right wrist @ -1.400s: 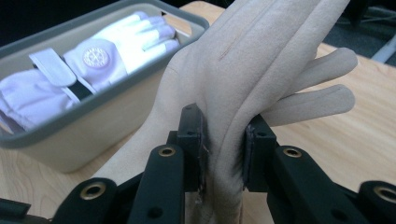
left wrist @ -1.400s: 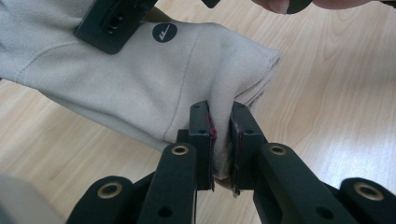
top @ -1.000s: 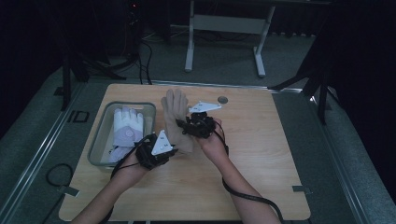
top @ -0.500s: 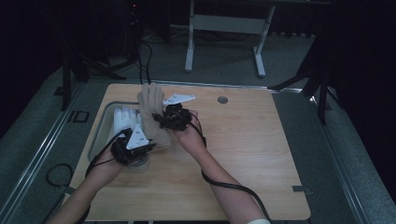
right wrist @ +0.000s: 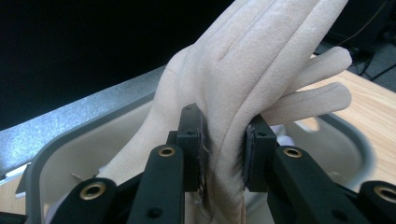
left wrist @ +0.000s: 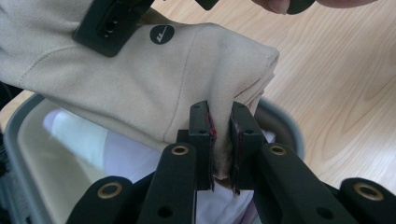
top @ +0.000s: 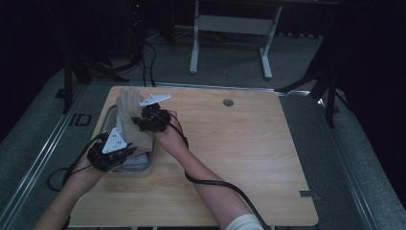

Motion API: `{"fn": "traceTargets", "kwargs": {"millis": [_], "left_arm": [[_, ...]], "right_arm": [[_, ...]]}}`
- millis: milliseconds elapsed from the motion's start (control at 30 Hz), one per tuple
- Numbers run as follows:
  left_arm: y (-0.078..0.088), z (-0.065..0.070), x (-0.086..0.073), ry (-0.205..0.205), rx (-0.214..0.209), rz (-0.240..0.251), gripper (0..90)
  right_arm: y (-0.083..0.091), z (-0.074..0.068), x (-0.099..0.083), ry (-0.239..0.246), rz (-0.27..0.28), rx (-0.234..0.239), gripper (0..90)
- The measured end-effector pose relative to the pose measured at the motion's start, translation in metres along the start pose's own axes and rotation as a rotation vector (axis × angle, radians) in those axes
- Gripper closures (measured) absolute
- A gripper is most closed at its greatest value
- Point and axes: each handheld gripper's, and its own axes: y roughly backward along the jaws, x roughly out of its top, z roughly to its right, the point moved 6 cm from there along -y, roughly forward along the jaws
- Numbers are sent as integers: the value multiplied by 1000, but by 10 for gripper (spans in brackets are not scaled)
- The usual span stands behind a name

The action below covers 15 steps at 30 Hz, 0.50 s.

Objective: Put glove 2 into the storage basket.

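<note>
Both of your grippers have carried the beige glove [top: 131, 122] leftward from mid-table and now hold it over the grey bin [top: 143, 168]. Your left gripper [left wrist: 221, 140] is clamped on the glove's cuff edge, and your right gripper [right wrist: 219, 151] pinches its palm, fingers pointing away. White gloves [left wrist: 93, 144] lie in the bin on the wooden table [top: 239, 143].

Dark room, grey floor [top: 364, 158], wooden table [top: 249, 158]

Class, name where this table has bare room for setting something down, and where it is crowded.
Free: the bare wooden tabletop right of the person's right forearm, out to its right edge. Crowded: the left side, around the grey plastic bin and the beige fabric glove.
</note>
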Motion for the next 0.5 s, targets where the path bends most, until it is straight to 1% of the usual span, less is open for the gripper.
{"fn": "traceTargets", "kwargs": {"millis": [100,133,233,267,333,433,500], "left_arm": [[1,-5,-10,12,8,-15,820],[1,-7,-12,19,8,-18,820],[-1,-10,-21,47,7,-25,820],[-1,-11,-23,53,4,-30,820],[-3,-12,-27,54,5,-40,819],[-6,-12,-32,63,-4,-53,819],[-11,-12,-36,75,-17,-63,819]], "right_arm": [[-13,-5,0,-4,-13,11,729],[-18,-7,0,2,-24,13,729],[-28,-10,-1,15,-32,11,729],[-31,-11,-2,12,-39,15,728],[-36,-13,-4,10,-43,20,727],[-43,-13,-9,11,-64,21,725],[-49,-11,-17,6,-93,17,721]]}}
